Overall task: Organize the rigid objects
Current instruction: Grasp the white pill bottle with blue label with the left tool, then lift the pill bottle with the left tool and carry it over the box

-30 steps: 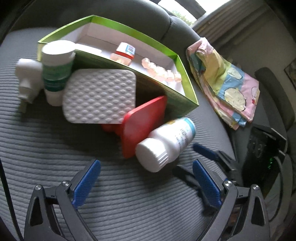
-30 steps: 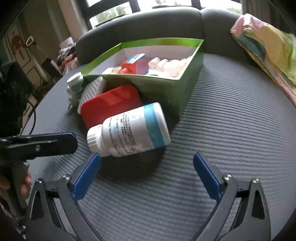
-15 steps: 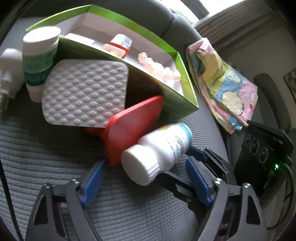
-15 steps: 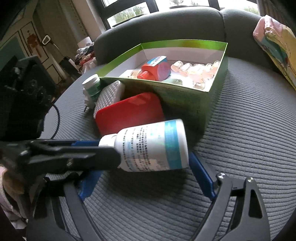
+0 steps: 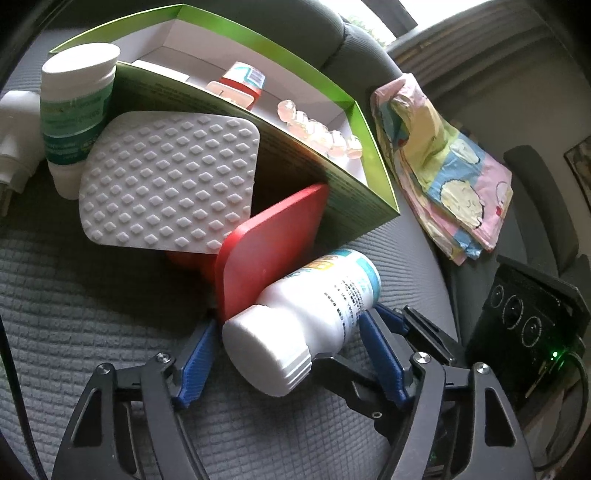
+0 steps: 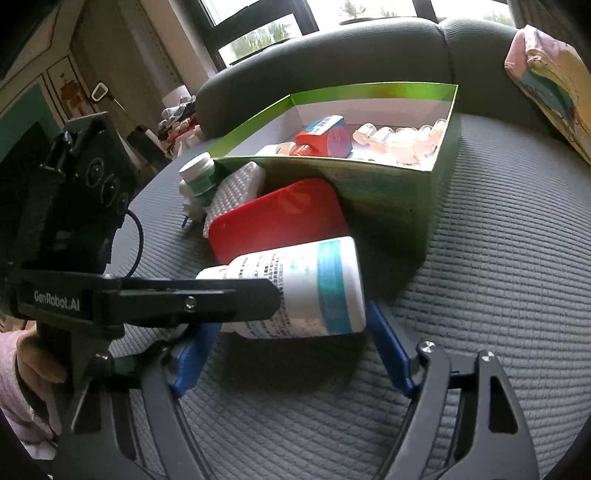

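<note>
White pill bottle lying between both claws, beside red lid. Left claw and right claw closing round it, half open; actual grip unclear.

A folded pastel cartoon-print cloth lies on the grey ribbed sofa cushion, near windows.
</note>
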Available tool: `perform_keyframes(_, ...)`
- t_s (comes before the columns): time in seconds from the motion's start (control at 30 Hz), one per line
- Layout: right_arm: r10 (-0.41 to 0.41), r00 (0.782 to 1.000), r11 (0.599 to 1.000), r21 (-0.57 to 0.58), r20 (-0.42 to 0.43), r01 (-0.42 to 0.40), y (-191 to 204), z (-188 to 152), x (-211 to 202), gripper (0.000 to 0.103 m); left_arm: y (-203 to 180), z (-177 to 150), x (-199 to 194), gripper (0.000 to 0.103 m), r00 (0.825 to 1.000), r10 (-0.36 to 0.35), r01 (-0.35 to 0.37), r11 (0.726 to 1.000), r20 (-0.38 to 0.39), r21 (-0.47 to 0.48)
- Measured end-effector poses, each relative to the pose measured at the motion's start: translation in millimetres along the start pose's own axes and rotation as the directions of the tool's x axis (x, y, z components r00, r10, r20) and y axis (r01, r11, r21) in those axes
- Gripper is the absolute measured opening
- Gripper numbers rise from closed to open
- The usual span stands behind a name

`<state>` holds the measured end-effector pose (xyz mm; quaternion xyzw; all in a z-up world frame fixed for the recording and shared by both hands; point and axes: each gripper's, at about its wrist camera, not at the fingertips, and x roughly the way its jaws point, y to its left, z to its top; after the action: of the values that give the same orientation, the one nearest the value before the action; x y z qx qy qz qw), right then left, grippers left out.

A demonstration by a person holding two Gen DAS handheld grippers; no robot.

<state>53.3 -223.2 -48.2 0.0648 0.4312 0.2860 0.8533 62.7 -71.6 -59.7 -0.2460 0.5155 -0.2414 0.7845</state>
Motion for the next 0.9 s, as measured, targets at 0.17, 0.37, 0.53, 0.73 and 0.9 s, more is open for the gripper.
perform_keyframes(0.17,-0.009,1.0,1.0,0.01,0.023,0.008,9,-3,-6,0.078,-3,-4,-11,0.073,1.0,-0.009,0.009,1.0,-0.001,0.005)
perform_keyframes(0.37,-0.008,0.998,1.0,-0.001,0.057,0.008,29,-7,-21,0.078,-10,-11,-34,0.073,1.0,-0.008,0.007,0.999,0.015,0.039)
perform_keyframes(0.53,-0.013,0.996,1.0,-0.018,0.087,0.014,47,-2,-32,0.078,-18,-11,-52,0.073,0.999,-0.007,0.005,0.998,0.031,0.058)
perform_keyframes(0.73,-0.014,0.991,0.999,-0.044,0.136,0.02,64,14,-49,0.078,-30,0,-76,0.073,0.997,-0.012,0.006,0.996,0.074,0.092)
perform_keyframes(0.9,-0.014,0.986,0.998,-0.06,0.169,0.025,74,34,-58,0.078,-39,17,-91,0.073,0.995,-0.017,0.005,0.993,0.099,0.119)
